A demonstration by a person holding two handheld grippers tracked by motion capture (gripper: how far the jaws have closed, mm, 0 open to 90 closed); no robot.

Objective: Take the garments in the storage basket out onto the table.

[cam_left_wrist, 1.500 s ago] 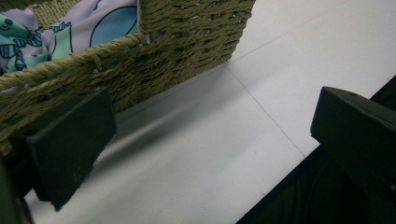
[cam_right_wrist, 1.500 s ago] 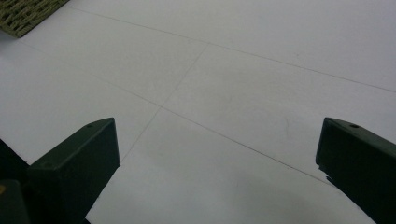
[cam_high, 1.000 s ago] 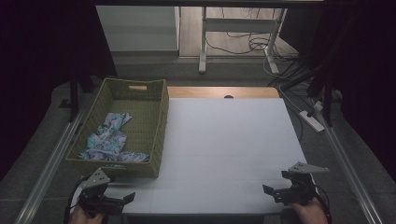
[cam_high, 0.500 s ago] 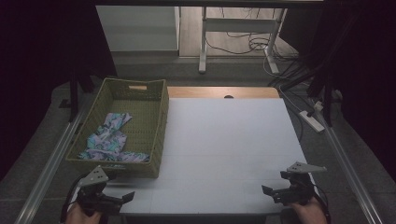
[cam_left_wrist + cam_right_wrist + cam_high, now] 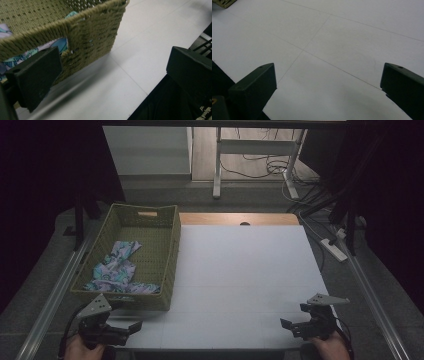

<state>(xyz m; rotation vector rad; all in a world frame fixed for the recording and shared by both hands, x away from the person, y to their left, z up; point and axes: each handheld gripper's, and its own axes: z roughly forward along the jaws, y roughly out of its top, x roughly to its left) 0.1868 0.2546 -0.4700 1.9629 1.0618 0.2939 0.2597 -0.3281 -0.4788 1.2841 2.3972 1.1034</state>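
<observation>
Both grippers — left (image 5: 131, 327), right (image 5: 289, 326) — hover jaws apart; basket (image 5: 170, 251) beside left.

High view sits above the near edge, looking forward and down over the whole table (image 5: 240, 270). Left tool cam is close and low, facing the basket (image 5: 82, 32) corner. Right tool cam skims the bare tabletop. All three share the white surface.
</observation>
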